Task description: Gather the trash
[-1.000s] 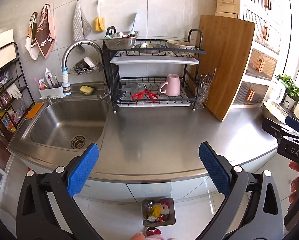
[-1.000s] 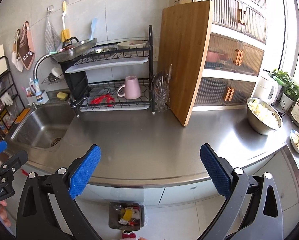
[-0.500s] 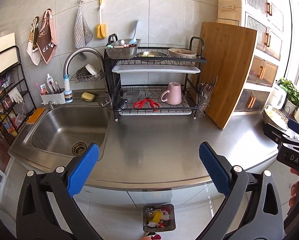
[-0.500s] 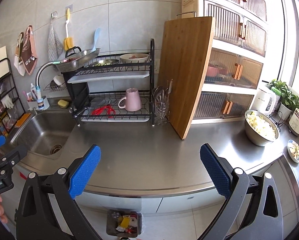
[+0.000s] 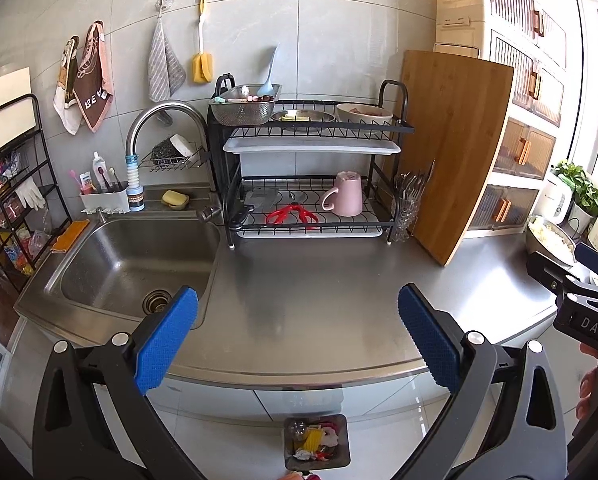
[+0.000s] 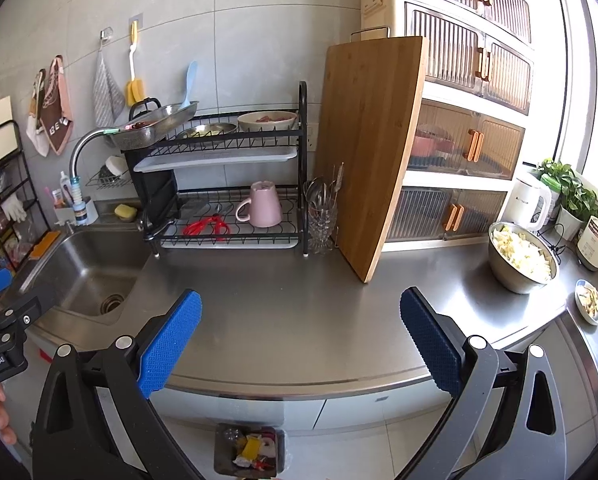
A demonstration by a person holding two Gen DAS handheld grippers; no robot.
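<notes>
A dark trash bin (image 5: 317, 442) holding colourful wrappers and scraps stands on the floor below the counter edge; it also shows in the right wrist view (image 6: 249, 453). My left gripper (image 5: 297, 338) is open and empty, held high in front of the steel counter (image 5: 319, 300). My right gripper (image 6: 301, 340) is open and empty too, at about the same height. Each gripper shows at the edge of the other's view: the right gripper (image 5: 579, 292) and the left gripper (image 6: 3, 312).
A sink (image 5: 131, 264) lies at the left. A black dish rack (image 5: 307, 168) with a pink mug (image 5: 345, 196) stands at the back. A wooden cutting board (image 5: 455, 148) leans beside it. A steel bowl of chopped food (image 6: 521, 258) and small dishes (image 6: 589, 306) sit at the right.
Both grippers have risen and tilted up; the counter and the trash bin sit lower in both views. Both stay open and empty.
</notes>
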